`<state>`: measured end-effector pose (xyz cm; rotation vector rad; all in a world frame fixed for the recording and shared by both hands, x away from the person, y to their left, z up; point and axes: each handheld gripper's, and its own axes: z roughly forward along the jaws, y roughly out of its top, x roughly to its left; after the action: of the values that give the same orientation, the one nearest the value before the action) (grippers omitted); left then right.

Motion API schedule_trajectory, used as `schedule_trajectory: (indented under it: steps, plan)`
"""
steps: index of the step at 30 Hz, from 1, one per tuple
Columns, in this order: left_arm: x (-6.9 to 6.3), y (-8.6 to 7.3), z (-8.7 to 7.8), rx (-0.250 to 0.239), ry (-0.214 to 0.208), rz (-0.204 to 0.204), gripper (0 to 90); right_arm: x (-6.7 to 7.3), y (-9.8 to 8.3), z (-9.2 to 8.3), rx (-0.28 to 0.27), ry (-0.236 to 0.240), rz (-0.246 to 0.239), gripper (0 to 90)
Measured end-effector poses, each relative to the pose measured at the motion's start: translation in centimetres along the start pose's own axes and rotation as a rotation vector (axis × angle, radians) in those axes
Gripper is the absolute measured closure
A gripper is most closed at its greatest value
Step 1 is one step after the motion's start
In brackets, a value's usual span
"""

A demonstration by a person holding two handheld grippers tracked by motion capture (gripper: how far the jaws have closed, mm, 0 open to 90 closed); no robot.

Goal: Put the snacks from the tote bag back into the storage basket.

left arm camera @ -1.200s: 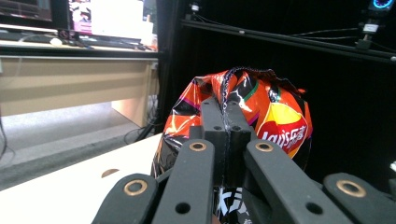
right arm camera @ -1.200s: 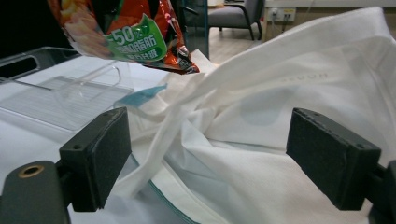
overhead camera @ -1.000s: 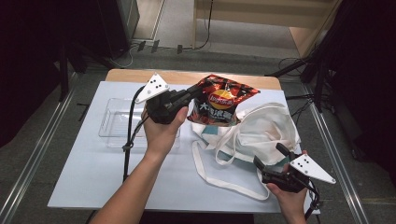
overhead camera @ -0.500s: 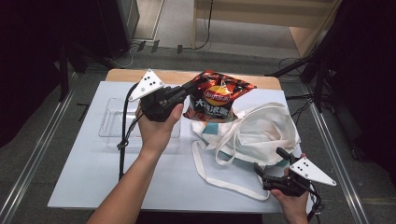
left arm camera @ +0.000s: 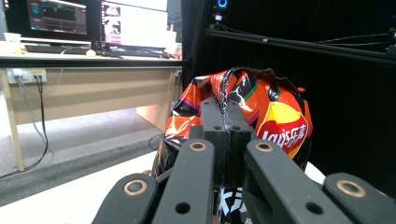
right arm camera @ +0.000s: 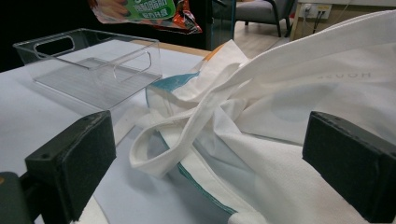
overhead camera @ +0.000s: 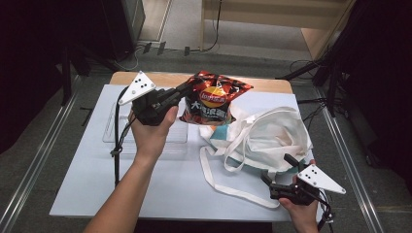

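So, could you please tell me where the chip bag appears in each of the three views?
High view: the chip bag hangs top centre, pinched at its edge by the left gripper.
Left gripper view: it is in the centre, clamped between the black jaws.
Right gripper view: its lower edge sits at the top, left of centre.
Shared landmark, high and right gripper views: the clear tray beneath it.

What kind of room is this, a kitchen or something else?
Probably a lab or office workroom, not a kitchen. A desk with computer screens stands behind, dark frames and cables ring the white table, and a person works with hand-held tongs, the left tongs pinching a chip bag.
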<state>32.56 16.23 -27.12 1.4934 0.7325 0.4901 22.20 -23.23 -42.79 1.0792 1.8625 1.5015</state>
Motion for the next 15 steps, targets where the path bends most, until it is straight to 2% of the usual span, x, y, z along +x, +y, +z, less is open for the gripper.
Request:
schedule_trajectory:
  steps: [5, 15]
  plan:
    - [0.5, 0.1, -0.6, 0.004, 0.016, 0.007, 90.0, -0.2, -0.1, -0.1, -0.001, -0.002, 0.004, 2.9]
    - [1.6, -0.4, -1.4, 0.006, 0.041, -0.003, 90.0, 0.0, -0.1, 0.1, -0.008, 0.01, 0.005, 3.1]
